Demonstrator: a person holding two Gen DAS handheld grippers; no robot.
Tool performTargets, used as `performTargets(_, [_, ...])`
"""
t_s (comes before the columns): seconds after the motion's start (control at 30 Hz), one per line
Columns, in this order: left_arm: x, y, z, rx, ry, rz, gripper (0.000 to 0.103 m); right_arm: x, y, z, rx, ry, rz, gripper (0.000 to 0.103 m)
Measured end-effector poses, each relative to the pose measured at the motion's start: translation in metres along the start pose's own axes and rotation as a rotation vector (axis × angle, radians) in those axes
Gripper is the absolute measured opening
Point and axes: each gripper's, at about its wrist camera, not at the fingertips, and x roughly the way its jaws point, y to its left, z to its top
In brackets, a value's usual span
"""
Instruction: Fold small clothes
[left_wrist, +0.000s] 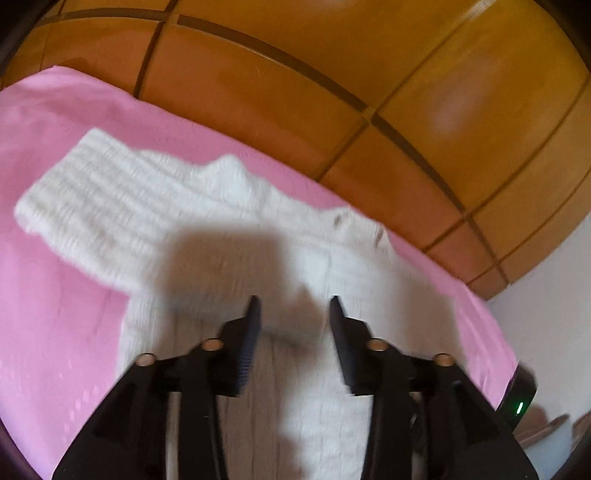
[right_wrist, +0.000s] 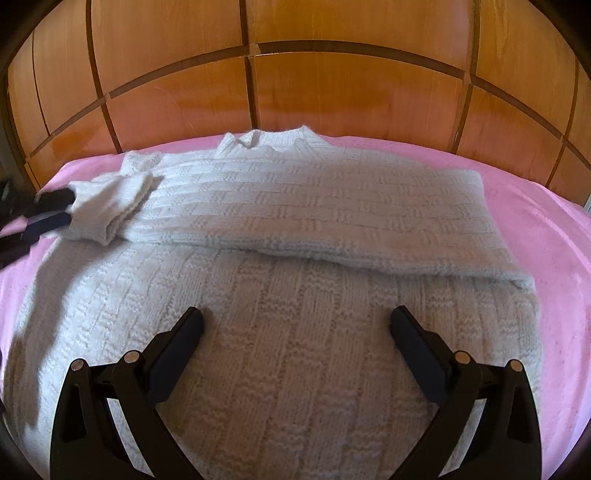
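A white knitted sweater (right_wrist: 295, 332) lies on a pink sheet (right_wrist: 554, 240). One sleeve (right_wrist: 332, 206) is folded across its chest; the collar (right_wrist: 273, 138) points to the headboard. My right gripper (right_wrist: 297, 325) is open and empty just above the sweater's body. In the right wrist view my left gripper (right_wrist: 55, 210) is at the far left, its fingers against the bunched cuff (right_wrist: 107, 206). In the blurred left wrist view the left gripper (left_wrist: 293, 306) has its jaws apart over the sweater (left_wrist: 229, 229), with a sleeve (left_wrist: 85, 203) stretching left.
A wooden panelled headboard (right_wrist: 295, 81) stands close behind the bed. The pink sheet's edge and a white wall (left_wrist: 546, 332) show at the right of the left wrist view, with a dark device with a green light (left_wrist: 519, 406) there.
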Motion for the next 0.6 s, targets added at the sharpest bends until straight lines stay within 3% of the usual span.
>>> performTargets(0.1, [-0.019, 0.004, -0.026, 0.022, -0.002, 0.028, 0.04, -0.004, -0.001, 0.004, 0.01, 0.001, 0.024, 0.093])
performTargets(0.13, [-0.016, 0.012, -0.026, 0.029, -0.001, 0.044, 0.04, -0.008, -0.001, 0.008, 0.033, -0.003, 0.065, 0.081])
performTargets(0.27, [-0.03, 0.018, -0.054, 0.062, -0.014, 0.081, 0.04, -0.009, 0.01, 0.03, 0.126, 0.022, 0.291, 0.056])
performTargets(0.4, [-0.031, 0.024, -0.07, 0.08, -0.025, 0.087, 0.04, 0.014, 0.053, 0.059, 0.145, 0.085, 0.451, 0.052])
performTargets(0.47, [-0.031, 0.024, -0.077, 0.101, -0.041, 0.092, 0.04, 0.032, 0.076, 0.069, 0.134, 0.12, 0.457, 0.05])
performTargets(0.53, [-0.029, 0.026, -0.083, 0.108, -0.047, 0.096, 0.04, 0.053, 0.097, 0.075, 0.129, 0.162, 0.449, 0.042])
performTargets(0.57, [-0.028, 0.026, -0.084, 0.107, -0.053, 0.096, 0.04, 0.064, 0.107, 0.078, 0.124, 0.179, 0.429, 0.031])
performTargets(0.6, [-0.025, 0.026, -0.083, 0.104, -0.054, 0.095, 0.04, 0.068, 0.114, 0.081, 0.111, 0.18, 0.41, 0.012])
